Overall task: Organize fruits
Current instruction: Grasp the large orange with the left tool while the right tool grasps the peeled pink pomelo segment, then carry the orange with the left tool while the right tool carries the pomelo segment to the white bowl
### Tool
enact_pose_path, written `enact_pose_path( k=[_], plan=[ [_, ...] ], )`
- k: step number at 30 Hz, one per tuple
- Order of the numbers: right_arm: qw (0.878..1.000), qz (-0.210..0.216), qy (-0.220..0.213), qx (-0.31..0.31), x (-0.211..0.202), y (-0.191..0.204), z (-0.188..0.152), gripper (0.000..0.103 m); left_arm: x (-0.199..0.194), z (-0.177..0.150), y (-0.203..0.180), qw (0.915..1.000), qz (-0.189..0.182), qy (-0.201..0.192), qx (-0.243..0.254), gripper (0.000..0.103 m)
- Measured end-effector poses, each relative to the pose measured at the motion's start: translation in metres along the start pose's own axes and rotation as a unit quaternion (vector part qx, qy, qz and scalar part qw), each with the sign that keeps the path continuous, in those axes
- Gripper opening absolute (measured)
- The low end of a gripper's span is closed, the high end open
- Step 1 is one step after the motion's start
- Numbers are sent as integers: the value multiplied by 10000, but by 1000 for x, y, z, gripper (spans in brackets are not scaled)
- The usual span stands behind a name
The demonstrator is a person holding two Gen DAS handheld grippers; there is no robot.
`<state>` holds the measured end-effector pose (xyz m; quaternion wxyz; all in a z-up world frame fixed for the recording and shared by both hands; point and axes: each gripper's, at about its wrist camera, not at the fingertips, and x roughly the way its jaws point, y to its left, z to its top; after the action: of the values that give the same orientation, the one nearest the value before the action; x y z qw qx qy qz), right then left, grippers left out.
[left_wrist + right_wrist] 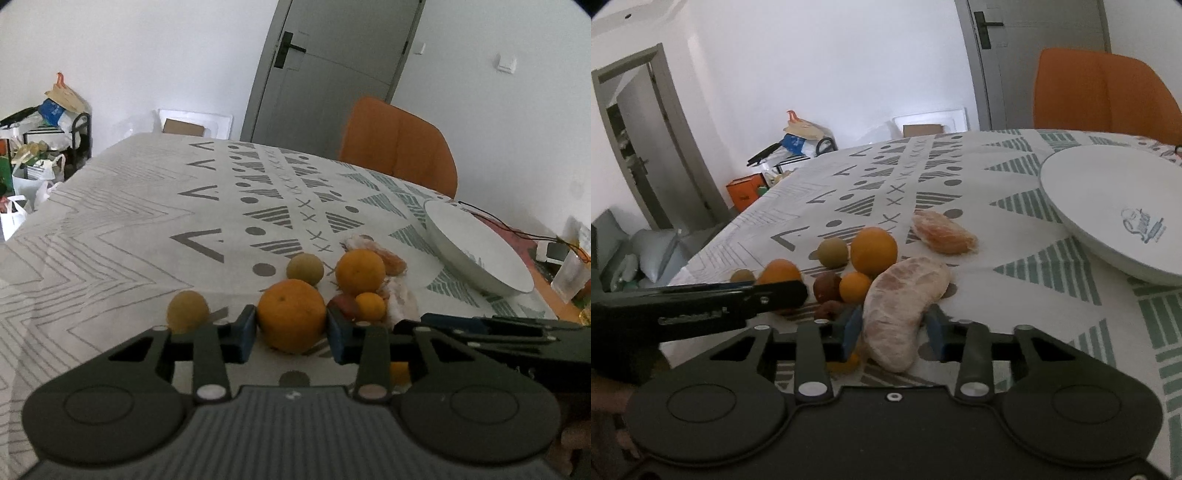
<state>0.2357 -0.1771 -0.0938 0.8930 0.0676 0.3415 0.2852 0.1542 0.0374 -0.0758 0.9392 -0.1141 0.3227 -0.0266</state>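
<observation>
Left gripper (291, 332) clamps a large orange (291, 315); right gripper (894, 332) clamps a peeled pomelo segment (903, 314). Lift gently toward the white plate (1071, 206), avoiding squeeze damage.

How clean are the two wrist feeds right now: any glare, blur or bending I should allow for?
Left wrist view: dim, flat light, soft focus on the large orange between the left gripper pads; door frame bows from fisheye. Right wrist view: brighter, no glare on the white plate; the pomelo segment in the right gripper looks slightly soft; corners are dark.
</observation>
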Motion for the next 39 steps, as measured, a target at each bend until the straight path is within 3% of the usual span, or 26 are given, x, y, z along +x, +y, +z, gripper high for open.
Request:
enact_pose_path(
  k=[17, 23, 27, 29, 30, 32, 33, 39],
  plan=[
    [9988, -388, -91, 299, -20, -29, -6, 31, -15, -2, 2, 9998, 45, -194, -43, 38],
    [9987, -490, -93, 132, -11, -21, -3, 40, -16, -2, 10, 9996, 133, -221, -129, 39],
    [9986, -526, -80, -58, -4, -13, -1, 51, -17, -2, 16, 9994, 165, -256, -187, 39],
    [9975, -636, -82, -284, -2, -6, -3, 51, -16, -1, 18, 9993, 166, -248, -227, 39],
    [9968, -692, -100, -378, -2, -3, -5, 51, -15, -1, 19, 9992, 161, -248, -253, 39],
    [9958, -790, -177, -420, -2, -3, -6, 37, -14, 1, 17, 9994, 138, -233, -219, 39],
    [9961, -762, -201, -398, -3, -5, -7, 35, -13, 2, 15, 9995, 122, -234, -174, 39],
    [9962, -803, -322, -140, -17, -14, -9, 34, -19, 8, 1, 9992, 9, -400, 31, 39]
  ],
)
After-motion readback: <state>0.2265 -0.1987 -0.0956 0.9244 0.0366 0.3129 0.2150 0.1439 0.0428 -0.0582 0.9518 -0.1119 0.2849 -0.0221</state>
